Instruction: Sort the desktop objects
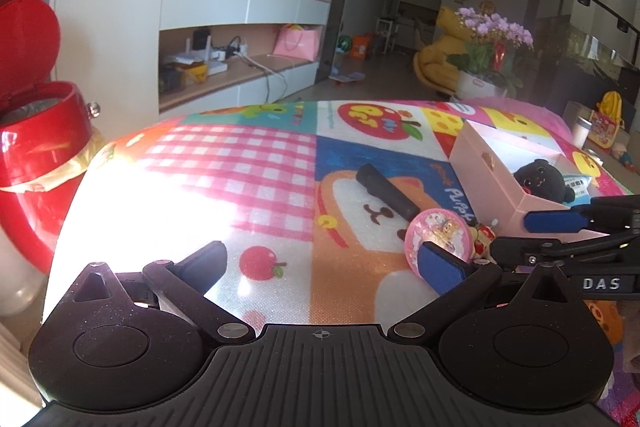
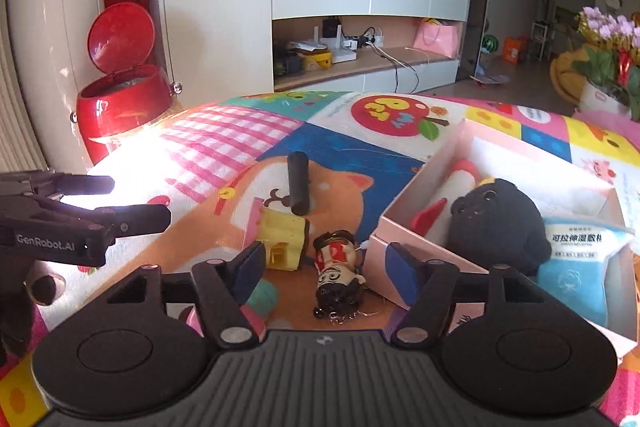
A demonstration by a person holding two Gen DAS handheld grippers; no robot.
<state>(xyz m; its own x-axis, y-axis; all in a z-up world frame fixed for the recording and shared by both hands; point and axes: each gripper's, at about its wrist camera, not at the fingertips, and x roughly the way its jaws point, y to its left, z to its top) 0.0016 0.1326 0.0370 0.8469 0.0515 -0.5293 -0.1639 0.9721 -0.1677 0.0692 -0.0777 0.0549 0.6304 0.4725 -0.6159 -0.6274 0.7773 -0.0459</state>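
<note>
My left gripper (image 1: 324, 263) is open and empty above the patterned mat; its right finger overlaps a round pink toy (image 1: 438, 233). My right gripper (image 2: 326, 263) is open around a small doll keychain (image 2: 338, 269) lying on the mat, not touching it. A black cylinder (image 2: 299, 187) lies further ahead, and also shows in the left wrist view (image 1: 386, 189). A yellow house-shaped toy (image 2: 284, 239) lies left of the doll. The pink box (image 2: 416, 223) on the right holds a black plush (image 2: 498, 223), a blue wipes pack (image 2: 580, 259) and a white and red bottle (image 2: 452, 187).
A red bin (image 1: 36, 143) with its lid up stands off the mat's left edge. The right gripper enters the left wrist view from the right (image 1: 552, 223); the left gripper (image 2: 112, 203) shows at left in the right wrist view. A TV cabinet (image 2: 368, 39) stands behind.
</note>
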